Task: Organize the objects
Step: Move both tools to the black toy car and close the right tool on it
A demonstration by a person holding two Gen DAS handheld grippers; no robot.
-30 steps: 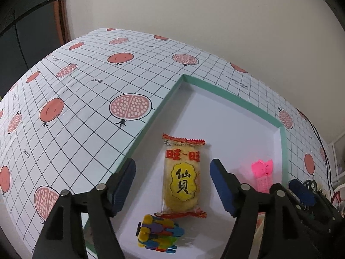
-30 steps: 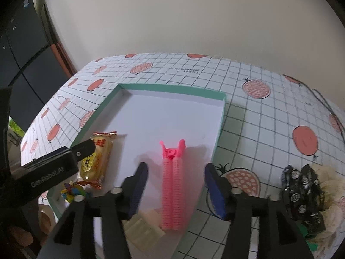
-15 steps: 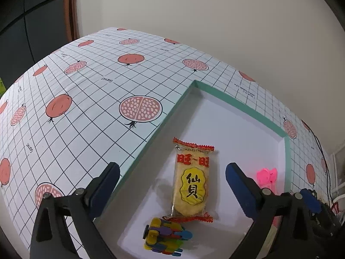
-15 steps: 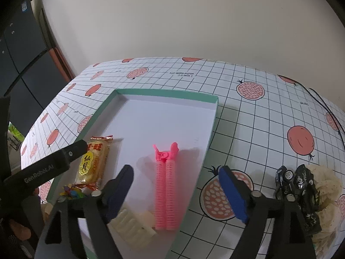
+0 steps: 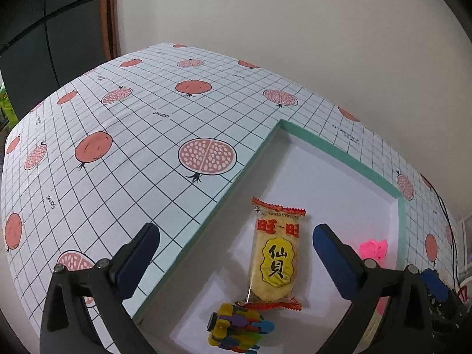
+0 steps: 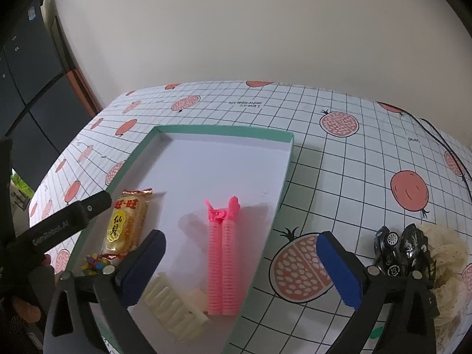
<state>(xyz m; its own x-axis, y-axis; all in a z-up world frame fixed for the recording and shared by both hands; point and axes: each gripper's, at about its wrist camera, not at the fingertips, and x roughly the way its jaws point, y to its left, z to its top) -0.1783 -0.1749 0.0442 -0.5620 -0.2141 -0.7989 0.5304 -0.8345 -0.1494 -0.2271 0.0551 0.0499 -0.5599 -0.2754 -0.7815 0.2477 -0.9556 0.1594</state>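
The left black gripper with blue-padded fingers (image 5: 236,250) points downward, spread wide and gripping nothing. The right black gripper with blue-padded fingers (image 6: 240,258) also tilts down, its jaws opening, 2 pads clasping nothing.

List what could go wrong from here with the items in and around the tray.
1. The right gripper is opening with the pink hair clip lying free between its jaws; a careless pull-back might drag it across the tray.
2. The black toy cars lie outside the tray beside a crumpled cloth; a grab could snag it.
3. The snack packet touches the colourful block toy, so moving one may shift the other.
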